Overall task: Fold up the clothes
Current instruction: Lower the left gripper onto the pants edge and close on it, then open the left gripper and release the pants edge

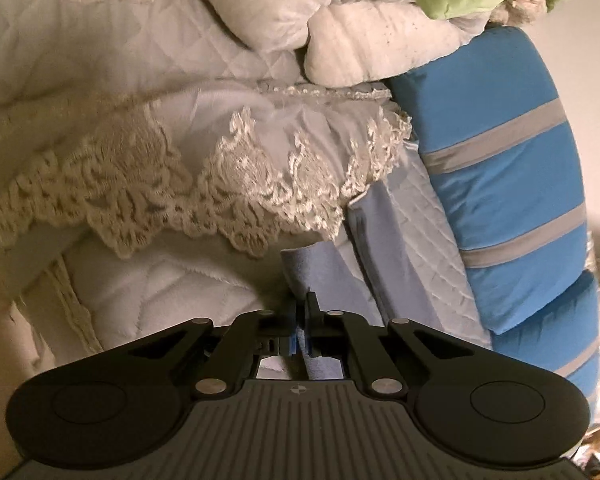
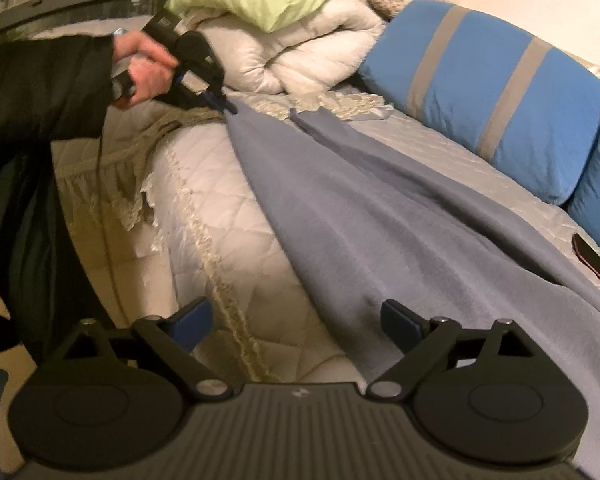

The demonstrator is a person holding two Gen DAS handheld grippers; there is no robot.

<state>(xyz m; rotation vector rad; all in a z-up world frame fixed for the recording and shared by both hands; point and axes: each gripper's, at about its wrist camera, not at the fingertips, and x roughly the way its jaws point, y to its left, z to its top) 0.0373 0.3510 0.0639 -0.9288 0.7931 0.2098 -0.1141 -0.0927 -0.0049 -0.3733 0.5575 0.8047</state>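
One grey-blue garment (image 2: 380, 216) on the bed (image 2: 220, 208): left gripper (image 1: 303, 312) fingers pinch its corner, right gripper (image 2: 296, 322) fingers spread apart beside two blue striped cushions (image 2: 496, 92)

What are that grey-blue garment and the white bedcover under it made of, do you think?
The grey-blue garment looks like soft fleece or brushed knit: matte, slightly fuzzy, draping without sharp creases. The bedcover looks like quilted cotton or satin-like fabric, faintly shiny, with diamond stitching; its lace trim looks embroidered.

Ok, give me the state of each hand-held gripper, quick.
Left hand-held gripper: shut on the blue-grey garment, pinching its far end.
Right hand-held gripper: open, holding nothing, fingers spread above the garment's near edge.
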